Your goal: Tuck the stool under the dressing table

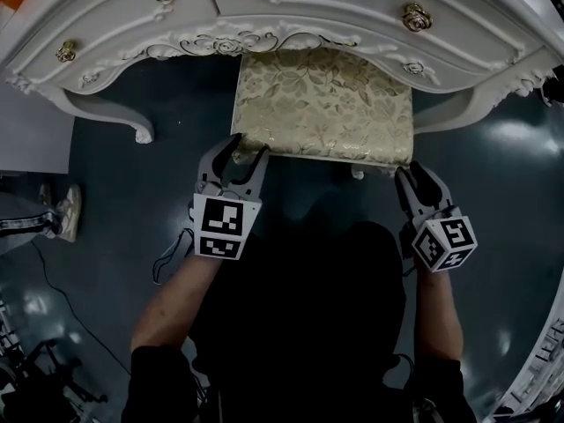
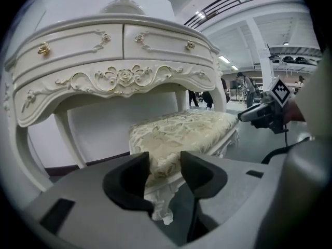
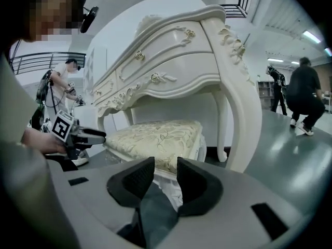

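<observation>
The stool [image 1: 322,104] has a gold floral cushion and white carved legs, and its far part lies under the white dressing table [image 1: 352,16]. My left gripper [image 1: 248,148] is at the stool's near left corner. In the left gripper view the jaws [image 2: 165,173] are shut on that cushion corner [image 2: 163,165]. My right gripper [image 1: 411,173] is at the near right corner. In the right gripper view its jaws [image 3: 166,178] close on the cushion edge [image 3: 163,162] there. Each gripper also shows in the other's view: the right gripper [image 2: 262,113] and the left gripper [image 3: 85,136].
The table's curved legs stand on either side of the stool, one at the left [image 1: 132,126] and one at the right [image 3: 244,123]. A person's shoe [image 1: 69,211] and cables lie on the dark floor at the left. A crouching person [image 3: 303,95] is far behind.
</observation>
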`<state>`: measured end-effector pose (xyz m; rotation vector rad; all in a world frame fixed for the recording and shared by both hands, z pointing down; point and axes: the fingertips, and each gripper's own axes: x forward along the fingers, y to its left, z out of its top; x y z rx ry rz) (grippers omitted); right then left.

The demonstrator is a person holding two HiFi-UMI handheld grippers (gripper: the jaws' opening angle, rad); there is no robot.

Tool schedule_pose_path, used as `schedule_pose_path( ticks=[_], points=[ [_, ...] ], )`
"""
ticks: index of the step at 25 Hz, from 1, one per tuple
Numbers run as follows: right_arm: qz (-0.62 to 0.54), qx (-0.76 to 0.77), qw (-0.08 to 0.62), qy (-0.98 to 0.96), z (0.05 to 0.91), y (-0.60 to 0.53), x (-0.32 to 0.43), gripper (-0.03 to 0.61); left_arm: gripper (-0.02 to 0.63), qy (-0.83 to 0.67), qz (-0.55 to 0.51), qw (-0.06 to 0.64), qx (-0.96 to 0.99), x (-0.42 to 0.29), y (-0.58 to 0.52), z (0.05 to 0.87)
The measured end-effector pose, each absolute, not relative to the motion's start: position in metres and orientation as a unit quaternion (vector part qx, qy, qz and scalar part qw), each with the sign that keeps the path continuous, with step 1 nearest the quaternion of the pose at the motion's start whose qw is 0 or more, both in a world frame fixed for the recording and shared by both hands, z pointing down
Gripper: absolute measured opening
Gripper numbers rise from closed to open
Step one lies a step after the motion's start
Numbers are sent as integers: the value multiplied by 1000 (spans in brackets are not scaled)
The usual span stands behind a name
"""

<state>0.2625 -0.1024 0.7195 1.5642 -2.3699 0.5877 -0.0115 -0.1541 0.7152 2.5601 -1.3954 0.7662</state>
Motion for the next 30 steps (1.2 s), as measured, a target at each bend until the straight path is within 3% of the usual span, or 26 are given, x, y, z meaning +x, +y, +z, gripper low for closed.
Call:
schedule_pose_path(
  ticks=[5,30],
  points=[
    [199,553,120,-800,724,-116,264,109,190,-472,247,51,844,-10,-163,717],
    [177,611,114,-763,725,-227,292,109,183,-509,215,67,831,16,-253,719]
  ],
)
